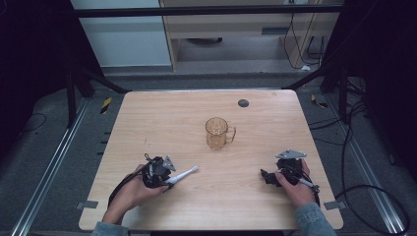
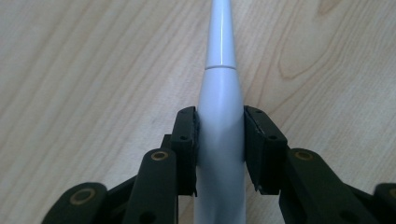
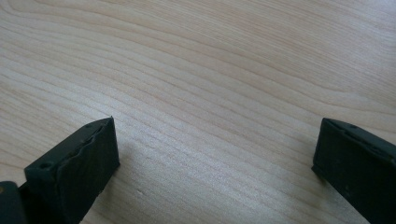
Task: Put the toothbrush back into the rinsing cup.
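Pretty much the whole surface (image 1: 147, 118) is left open around the amber mug (image 1: 217, 132), which is parked near the middle with its handle turned right. A small dark disc (image 1: 243, 103) is found behind the mug. Bare wood is seen on either side of the mug.

matt wood-grain table (image 1: 147, 118), glossy white plastic wand (image 2: 219, 116), clear amber mug (image 1: 217, 132).

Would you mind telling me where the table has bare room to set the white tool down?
Bare wood runs between the left gripper and right gripper, in front of the amber mug. Both far corners are free apart from a dark disc. The white tool crowds the near left.
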